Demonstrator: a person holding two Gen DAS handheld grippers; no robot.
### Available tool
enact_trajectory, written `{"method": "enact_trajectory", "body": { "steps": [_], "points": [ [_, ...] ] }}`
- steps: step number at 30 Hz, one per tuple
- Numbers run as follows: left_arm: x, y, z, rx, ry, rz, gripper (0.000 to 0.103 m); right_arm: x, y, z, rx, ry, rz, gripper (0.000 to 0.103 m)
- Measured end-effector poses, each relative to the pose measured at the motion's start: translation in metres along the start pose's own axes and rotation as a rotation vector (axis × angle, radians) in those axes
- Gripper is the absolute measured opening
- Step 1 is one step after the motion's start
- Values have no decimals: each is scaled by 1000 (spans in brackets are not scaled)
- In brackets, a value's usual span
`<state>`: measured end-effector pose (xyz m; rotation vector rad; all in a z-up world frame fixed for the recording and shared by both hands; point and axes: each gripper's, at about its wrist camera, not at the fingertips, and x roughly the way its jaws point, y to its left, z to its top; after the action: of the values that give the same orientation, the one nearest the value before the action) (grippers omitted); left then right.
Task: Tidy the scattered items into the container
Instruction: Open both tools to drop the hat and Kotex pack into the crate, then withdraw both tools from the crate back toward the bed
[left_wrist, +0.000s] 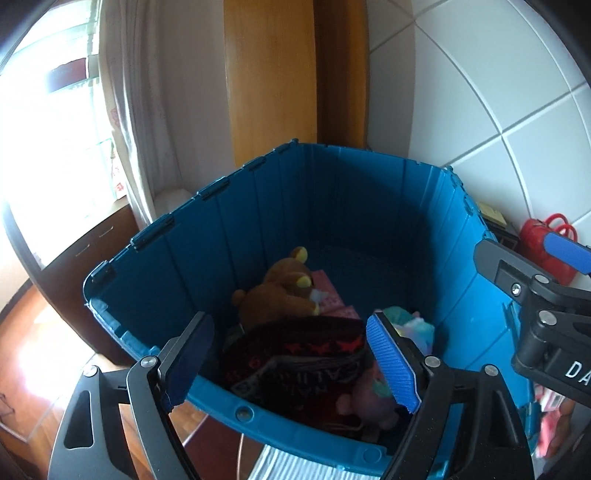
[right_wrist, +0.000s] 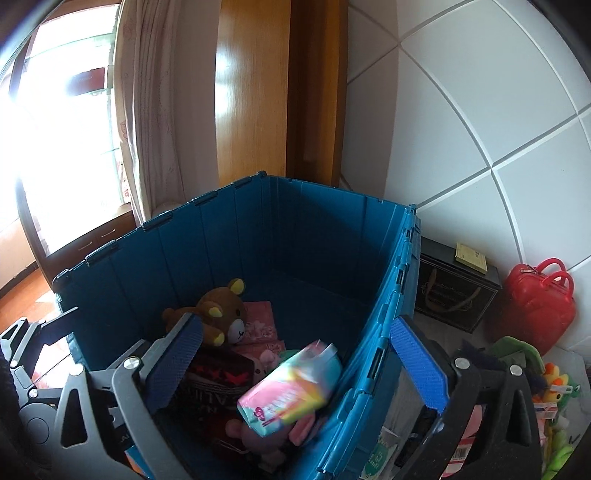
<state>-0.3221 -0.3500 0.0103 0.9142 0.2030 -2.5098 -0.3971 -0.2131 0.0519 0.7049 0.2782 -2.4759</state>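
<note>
A blue plastic container (left_wrist: 221, 395) (right_wrist: 325, 236) stands open on the floor. Inside it lie a brown teddy bear (left_wrist: 284, 288) (right_wrist: 218, 310), a black cloth with red stars (left_wrist: 295, 354) (right_wrist: 218, 376), pink boxes (right_wrist: 260, 321), a pink plush (left_wrist: 369, 402) and a pastel pack (right_wrist: 291, 387) tilted against the right wall. My left gripper (left_wrist: 290, 319) hangs open over the container's near rim, above the black cloth, with nothing between its pads. My right gripper (right_wrist: 295, 319) is wide open across the container's right wall, above the pastel pack, and grips nothing.
Right of the container stand a black box (right_wrist: 454, 295) and a red bag (right_wrist: 535, 299) against the tiled wall. Plush toys (right_wrist: 557, 387) and packets (right_wrist: 461, 454) lie on the floor at the right. A curtain (right_wrist: 147, 110) and a wooden door (right_wrist: 258, 92) rise behind.
</note>
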Motion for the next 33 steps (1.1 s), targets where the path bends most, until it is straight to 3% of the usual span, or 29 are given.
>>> {"method": "enact_trajectory", "body": {
  "steps": [10, 17, 22, 33],
  "points": [
    [-34, -5, -28, -29, -44, -65, 89, -44, -8, -24, 33, -32, -40, 103],
    [-85, -40, -56, 23, -118, -116, 90, -105, -39, -63, 93, -76, -76, 103],
    [-127, -83, -88, 62, -148, -188, 102, -161, -75, -105, 122, -85, -141, 103],
    [-198, -156, -170, 156, -83, -299, 102, -266, -158, -226, 256, -11, -279, 103]
  ]
}}
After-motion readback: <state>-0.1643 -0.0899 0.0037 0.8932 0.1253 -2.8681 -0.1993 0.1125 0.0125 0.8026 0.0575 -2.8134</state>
